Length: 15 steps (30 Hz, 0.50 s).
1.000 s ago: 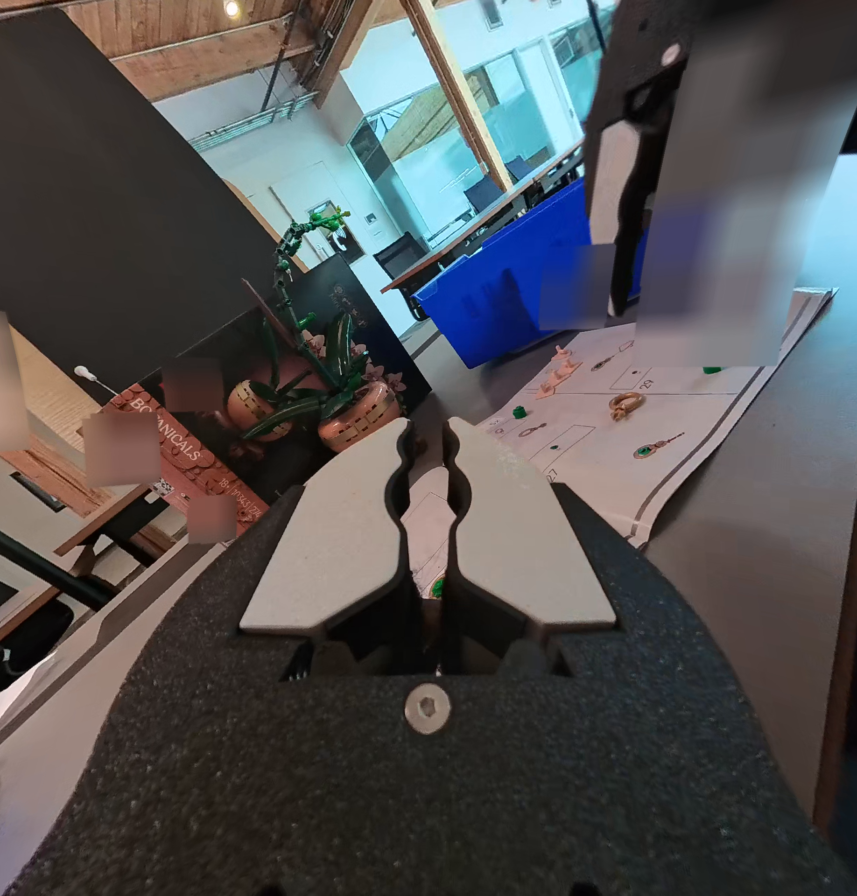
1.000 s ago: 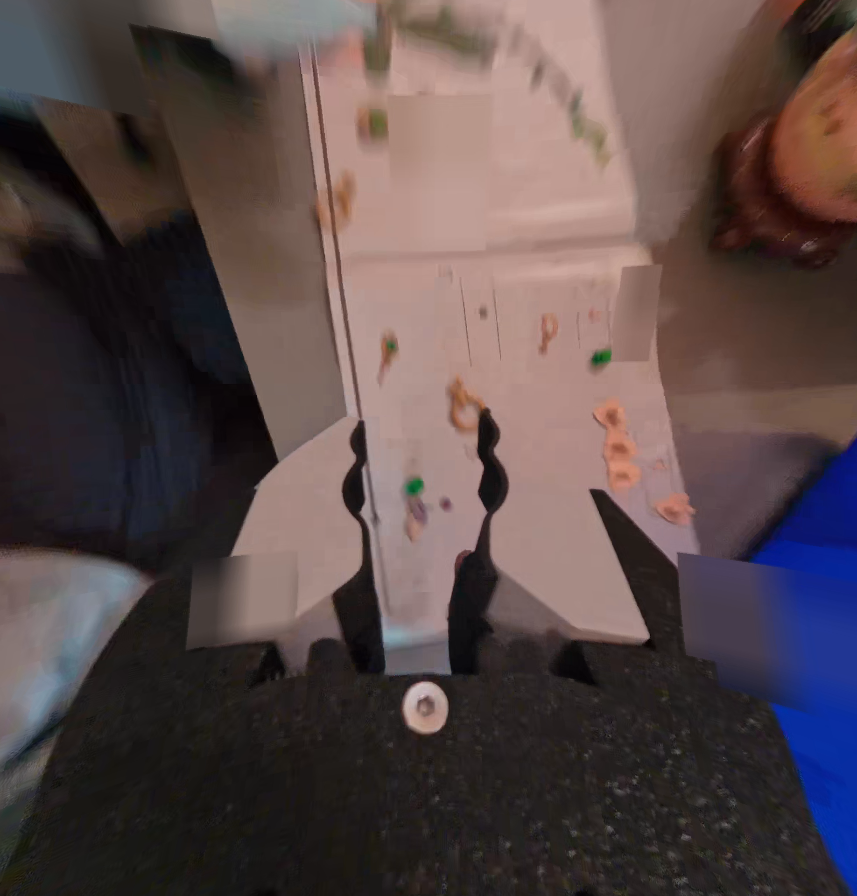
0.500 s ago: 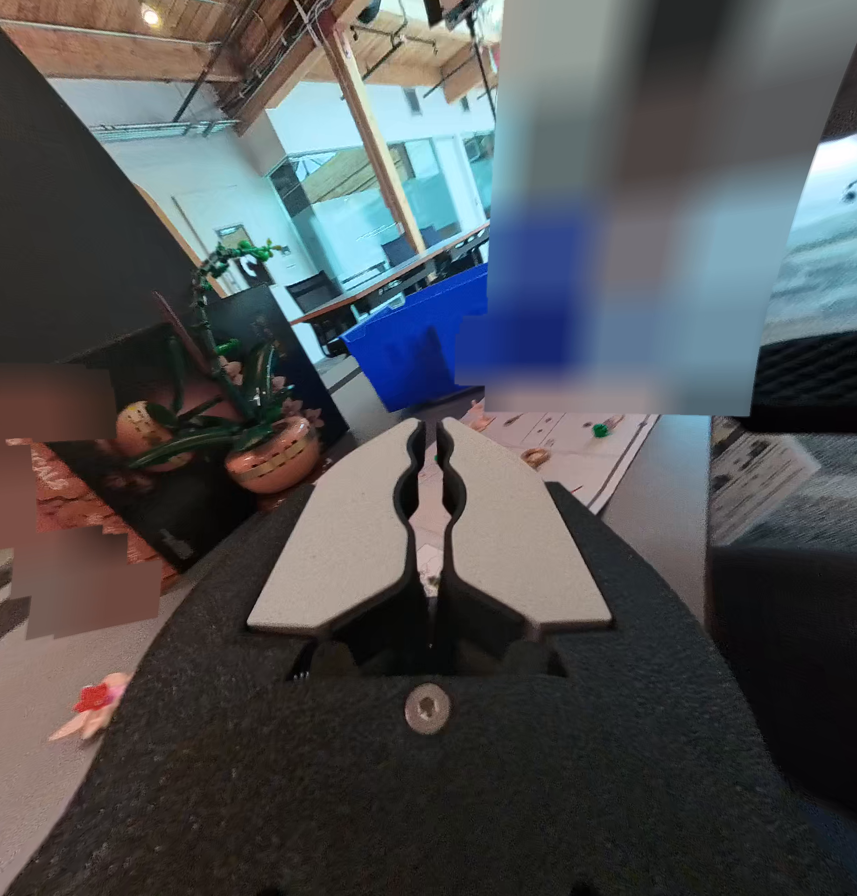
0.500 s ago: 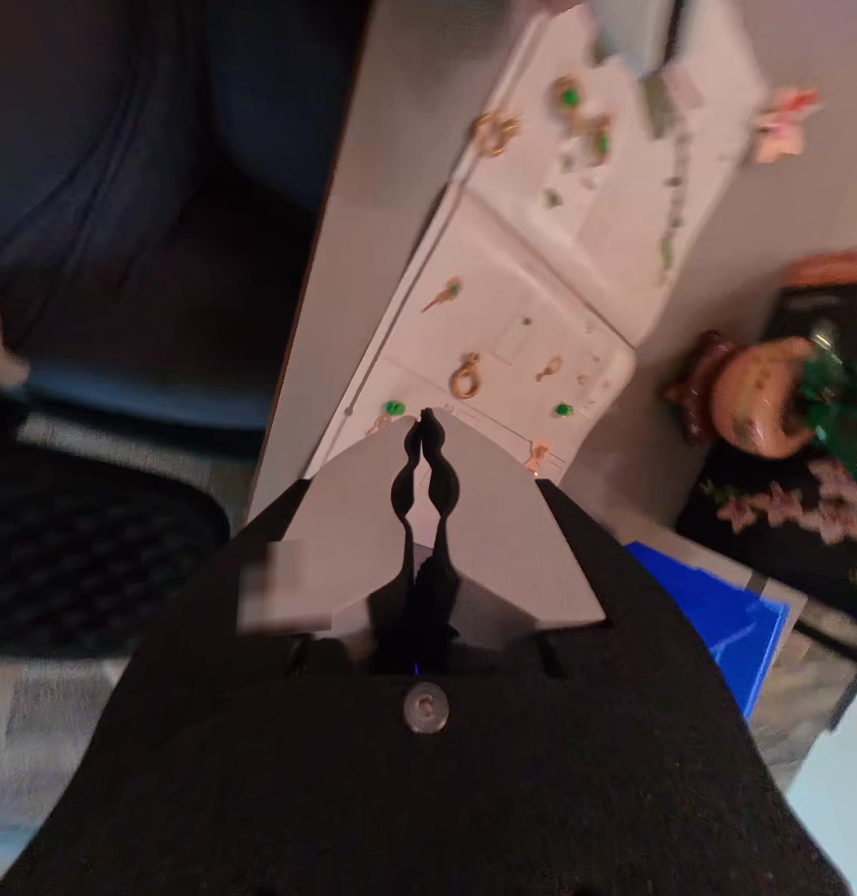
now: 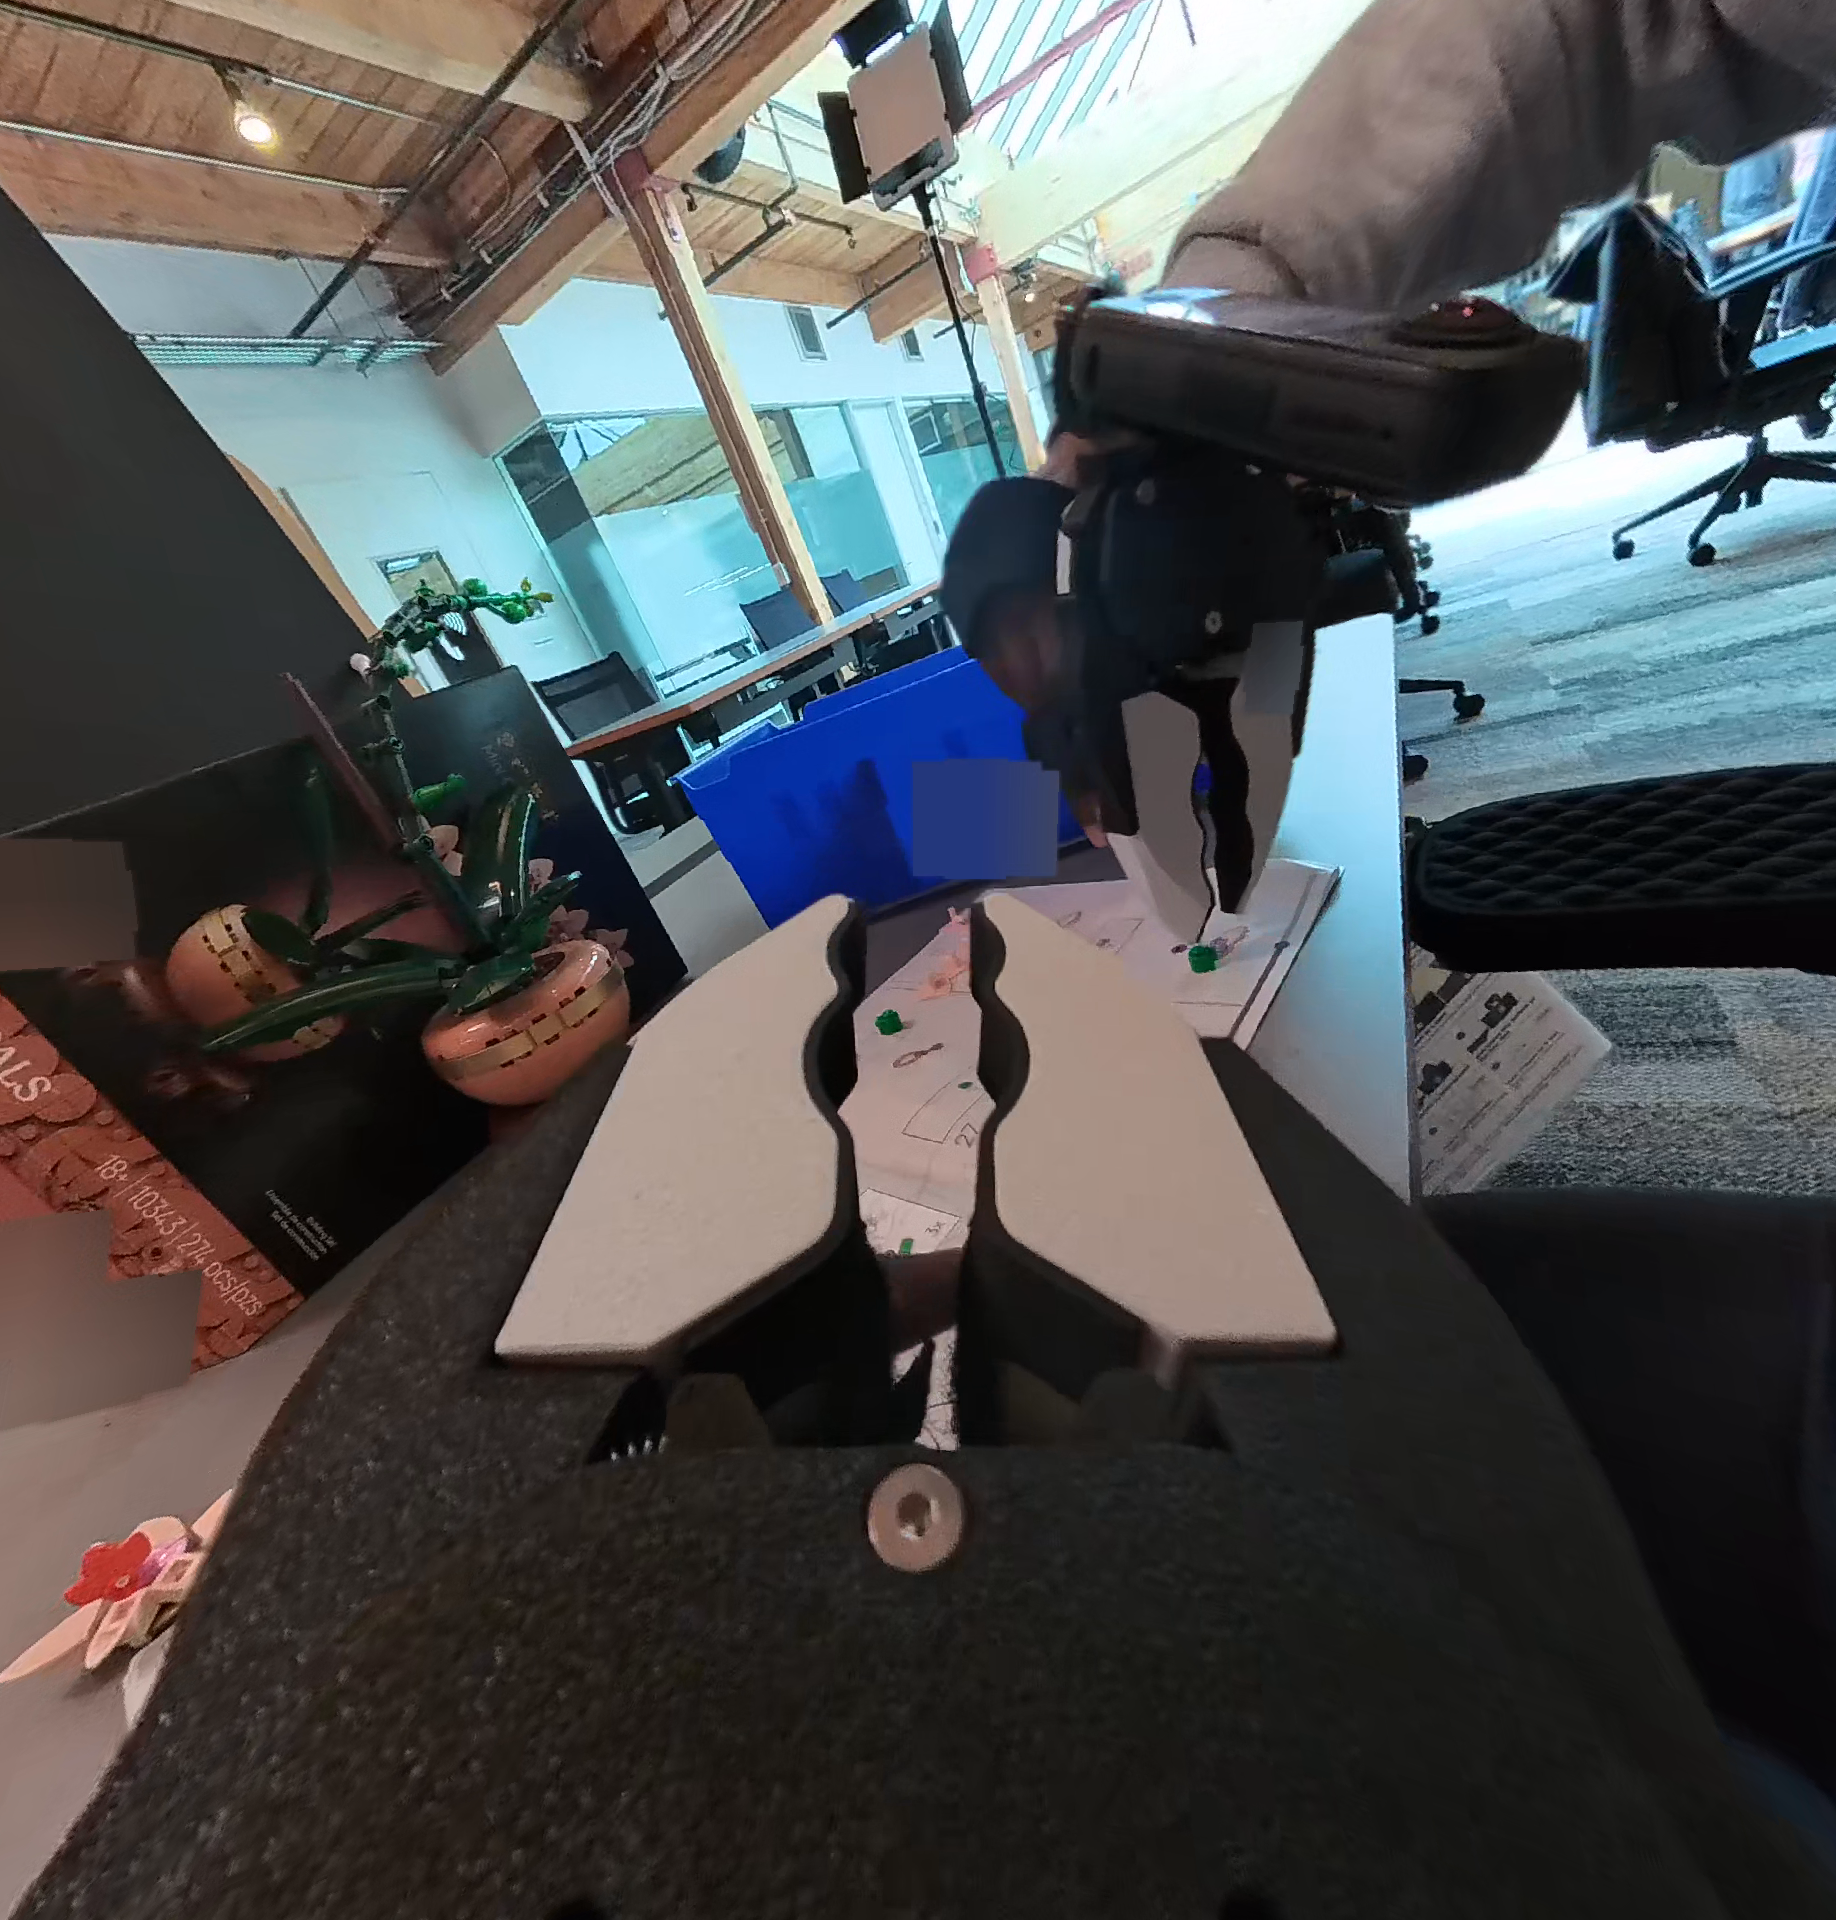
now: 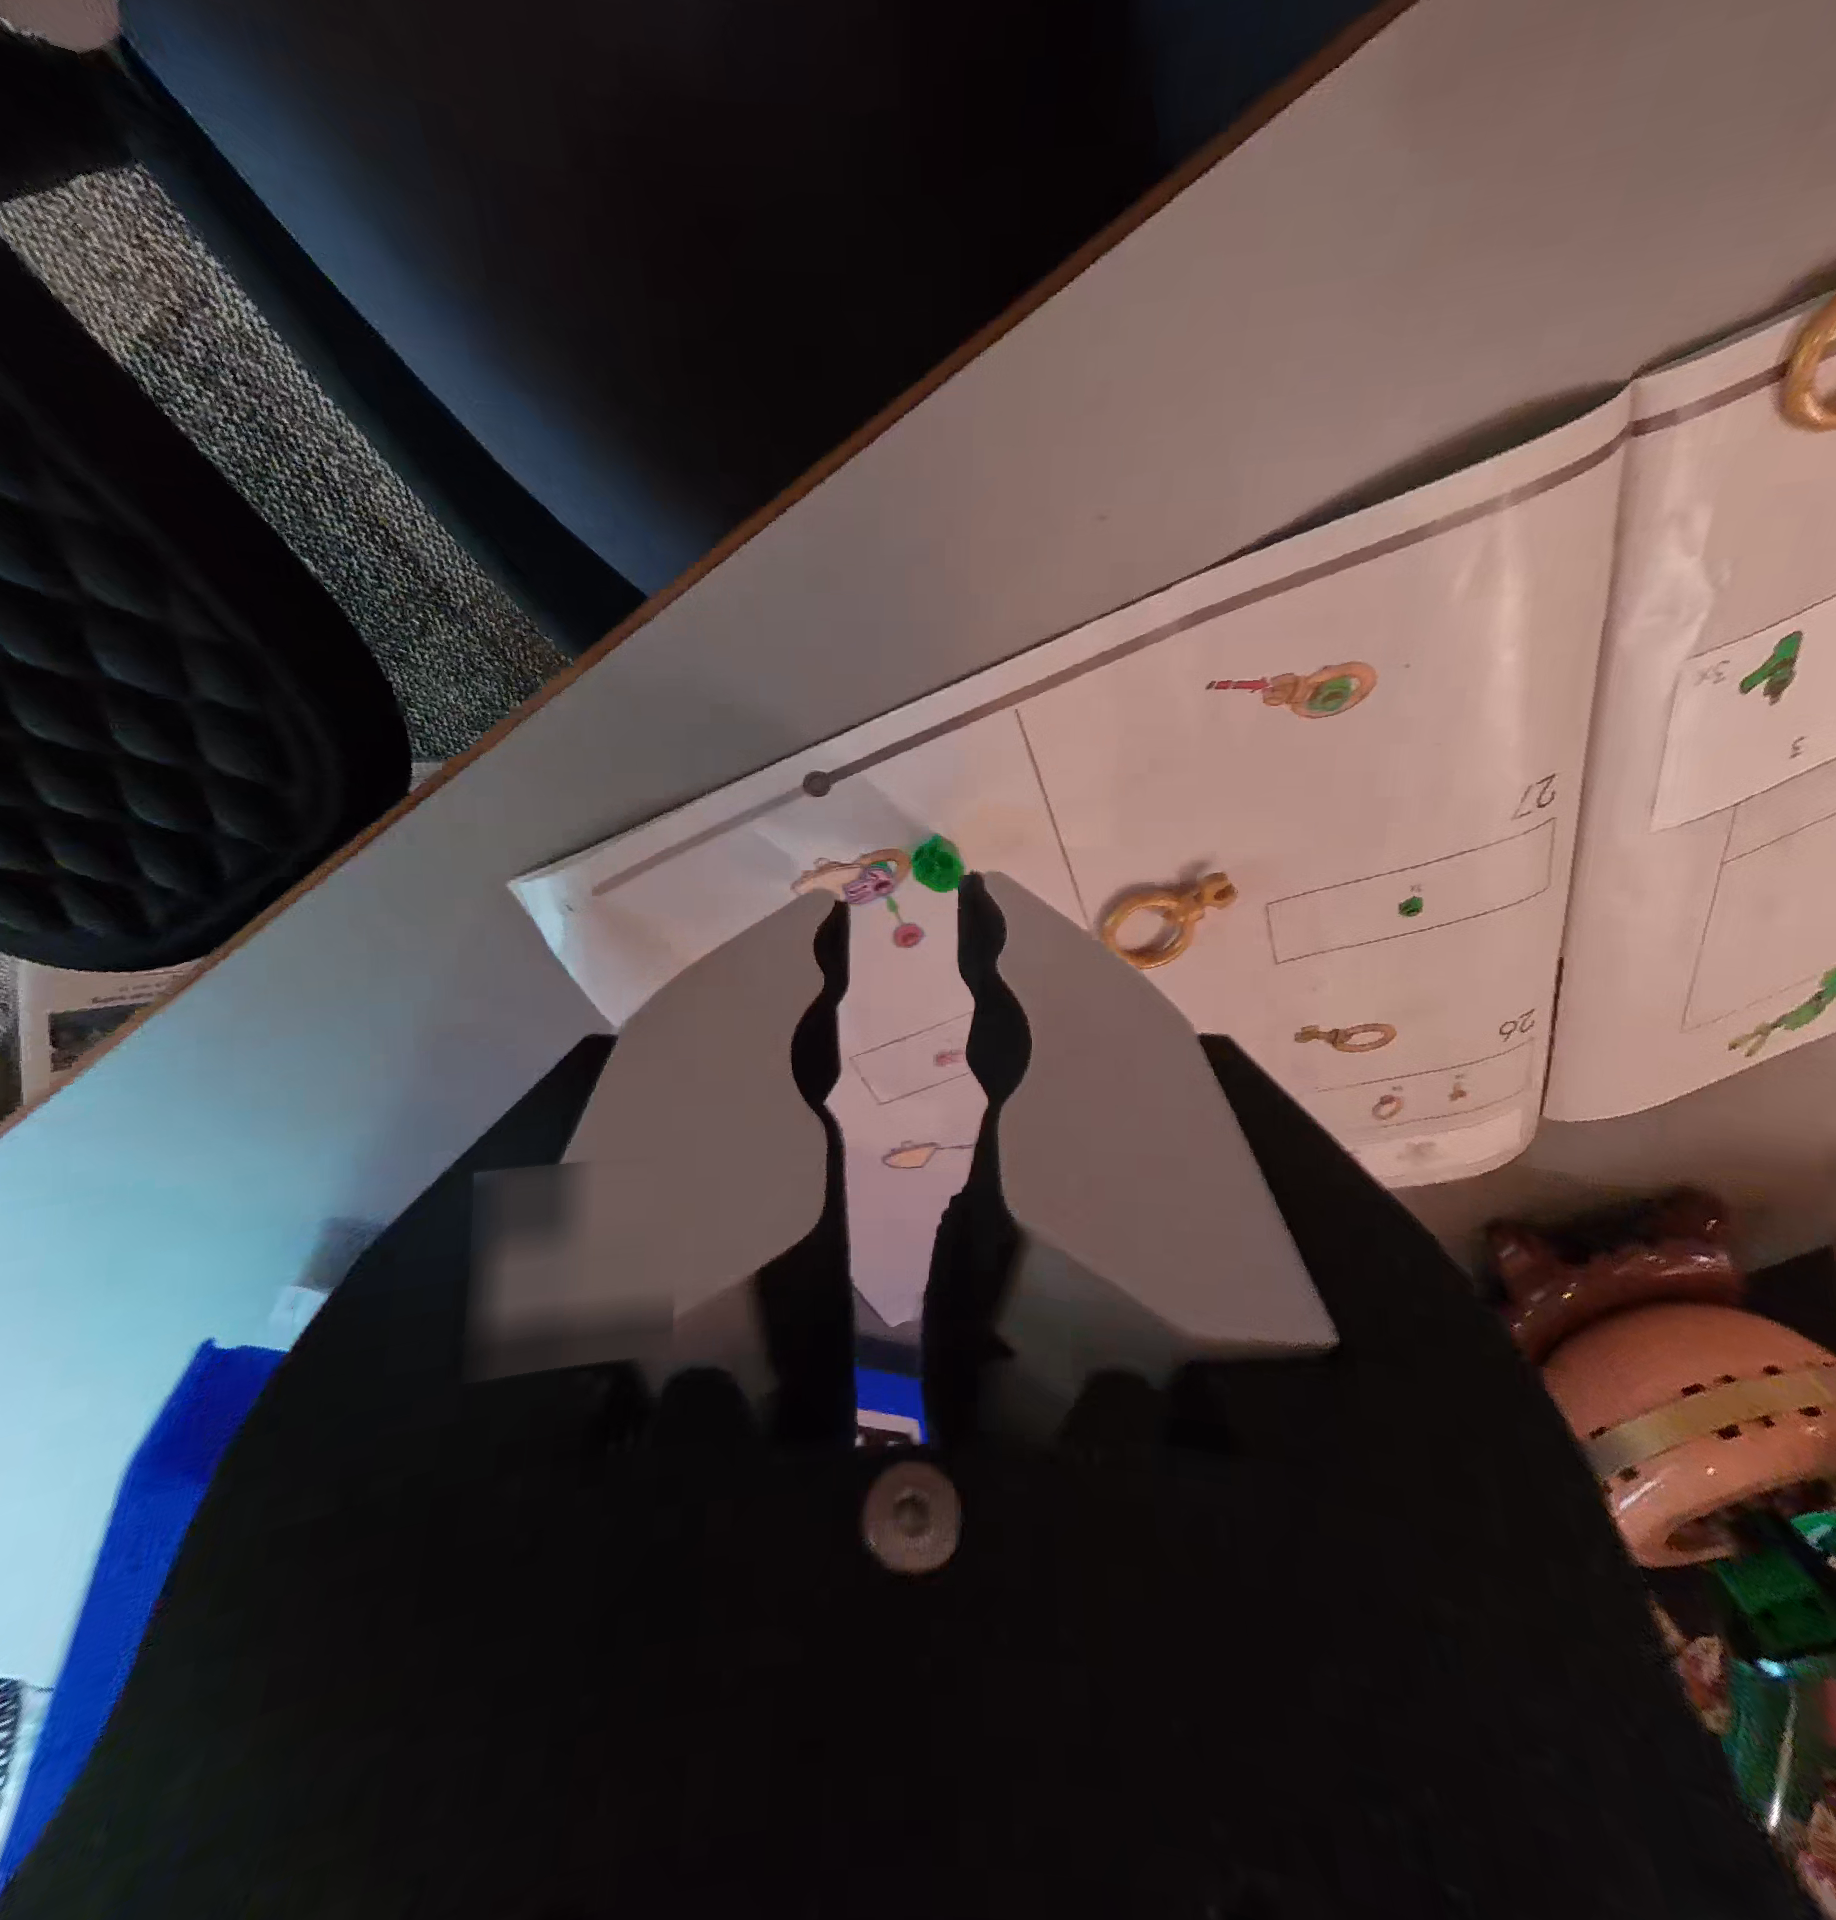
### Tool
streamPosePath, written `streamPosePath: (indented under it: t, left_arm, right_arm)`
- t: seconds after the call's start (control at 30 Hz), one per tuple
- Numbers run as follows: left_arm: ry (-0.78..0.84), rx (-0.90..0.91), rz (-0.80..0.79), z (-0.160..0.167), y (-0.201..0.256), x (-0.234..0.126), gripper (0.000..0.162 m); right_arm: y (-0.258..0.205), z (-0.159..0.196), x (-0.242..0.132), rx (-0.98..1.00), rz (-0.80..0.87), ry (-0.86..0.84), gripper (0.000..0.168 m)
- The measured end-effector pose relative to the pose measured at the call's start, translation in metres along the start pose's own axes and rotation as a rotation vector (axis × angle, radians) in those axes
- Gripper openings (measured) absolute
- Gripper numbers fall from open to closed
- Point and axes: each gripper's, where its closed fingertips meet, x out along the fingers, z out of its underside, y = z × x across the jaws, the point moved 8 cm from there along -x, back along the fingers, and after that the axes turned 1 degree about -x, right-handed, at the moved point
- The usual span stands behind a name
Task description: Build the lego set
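Observation:
My right gripper is open and empty, and hangs just above the open instruction booklet. A small green stud lies right beyond its fingertips, next to a small pink and gold piece. A gold ring piece lies to the right. My left gripper is open and empty, low over the table and pointing along the booklet. In the left wrist view the right gripper points down near the green stud. A second green stud lies nearer.
The built orchid in its pink pot stands left of the booklet, before the set's box. A blue bin stands behind. A red and pink flower piece lies at near left. The table edge and a chair are close.
My right gripper has come down close over the booklet's corner, and its jaws have opened from almost shut. My left gripper's jaws have spread a little wider.

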Motion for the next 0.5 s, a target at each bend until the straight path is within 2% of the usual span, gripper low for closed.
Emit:
streamPosePath:
  t: [0.2,0.5]
  left_arm:
    - [-0.010,-0.017,0.009,0.000,-0.001,-0.001,0.021]
    - [0.006,-0.033,0.015,0.000,-0.004,-0.001,0.021]
  right_arm:
    - [0.014,0.003,-0.005,-0.058,-0.064,0.111,0.019]
    - [0.016,0.003,0.004,-0.157,-0.133,0.117,0.017]
